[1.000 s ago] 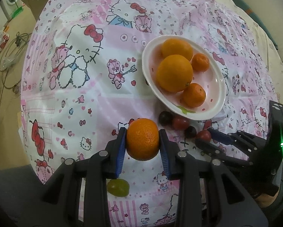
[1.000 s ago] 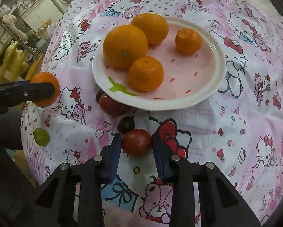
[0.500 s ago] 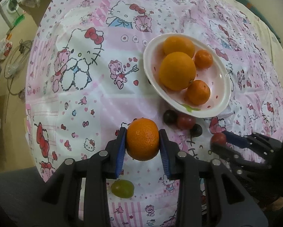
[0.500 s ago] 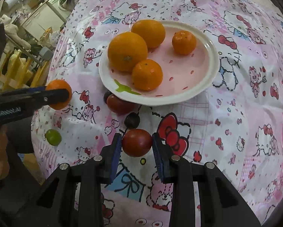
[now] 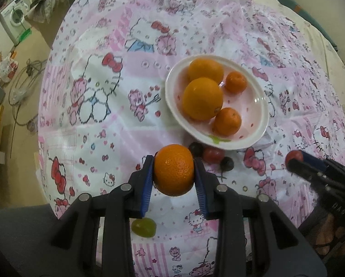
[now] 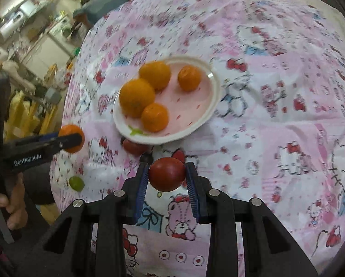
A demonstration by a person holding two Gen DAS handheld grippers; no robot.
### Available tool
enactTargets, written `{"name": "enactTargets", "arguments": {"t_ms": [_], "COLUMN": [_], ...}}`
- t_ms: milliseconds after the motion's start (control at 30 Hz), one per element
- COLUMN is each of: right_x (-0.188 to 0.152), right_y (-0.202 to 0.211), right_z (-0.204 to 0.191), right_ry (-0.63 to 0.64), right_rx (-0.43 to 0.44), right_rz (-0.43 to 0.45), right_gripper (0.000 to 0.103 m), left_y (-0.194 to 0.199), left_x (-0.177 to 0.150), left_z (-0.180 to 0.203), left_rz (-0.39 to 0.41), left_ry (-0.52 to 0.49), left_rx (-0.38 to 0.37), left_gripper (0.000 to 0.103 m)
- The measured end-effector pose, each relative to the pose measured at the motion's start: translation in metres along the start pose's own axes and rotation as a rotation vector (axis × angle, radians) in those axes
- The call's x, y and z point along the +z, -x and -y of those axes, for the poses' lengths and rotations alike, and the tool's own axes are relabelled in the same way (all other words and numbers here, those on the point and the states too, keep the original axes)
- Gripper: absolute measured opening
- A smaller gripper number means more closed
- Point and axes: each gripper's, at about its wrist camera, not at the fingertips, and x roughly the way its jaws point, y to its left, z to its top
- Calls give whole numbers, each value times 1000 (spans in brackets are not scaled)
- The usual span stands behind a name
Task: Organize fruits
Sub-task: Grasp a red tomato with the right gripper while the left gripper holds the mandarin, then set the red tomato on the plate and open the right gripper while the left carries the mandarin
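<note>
My left gripper (image 5: 173,170) is shut on an orange mandarin (image 5: 173,170), held above the cartoon-print cloth short of the white plate (image 5: 260,106). My right gripper (image 6: 166,175) is shut on a dark red tomato (image 6: 167,174), lifted off the cloth near the plate (image 6: 209,113). The plate holds two big oranges and two small mandarins. Below its near rim lie a red tomato (image 5: 213,154) and two dark grapes (image 5: 227,163). A green grape (image 5: 143,227) sits under my left fingers. Each gripper shows in the other's view: the left gripper (image 6: 71,139) and the right gripper (image 5: 294,158).
The round table wears a pink and white cartoon cloth (image 5: 98,106) with wrinkles. A hand (image 6: 11,205) grips the left tool's handle at the left edge. Beyond the table's left rim lie floor clutter, cables and a washing machine (image 5: 13,16).
Both grippers rose with their fruit. The right one lifted the tomato off the cloth and drew back to the right, so the plate looks smaller and farther.
</note>
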Motion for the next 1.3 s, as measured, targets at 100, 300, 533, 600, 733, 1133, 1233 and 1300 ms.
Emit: {"name": "enactTargets", "arguments": {"t_ms": [100, 300, 533, 600, 733, 1133, 1233, 1300], "right_x": [4, 21, 45, 53, 64, 95, 101, 104], "right_y": [15, 42, 51, 49, 47, 23, 14, 8], "right_z": [8, 15, 25, 28, 32, 53, 55, 55], "right_ry": [-27, -62, -64, -61, -39, -37, -39, -36], "right_rx": [-9, 13, 54, 56, 51, 39, 47, 53], "right_rz": [51, 144, 200, 207, 215, 178, 160, 148], "right_gripper": [34, 34, 34, 34, 34, 34, 34, 34], "left_y": [5, 12, 15, 13, 8, -17, -23, -27], "left_x": [5, 20, 46, 54, 67, 100, 108, 115], "left_z": [5, 9, 9, 8, 10, 17, 19, 21], "left_rz": [16, 30, 52, 55, 54, 49, 47, 50], "left_ry": [-18, -33, -57, -59, -77, -116, -120, -124], "left_rx": [0, 4, 17, 21, 26, 23, 10, 5], "left_gripper": [29, 29, 29, 29, 29, 29, 29, 29]}}
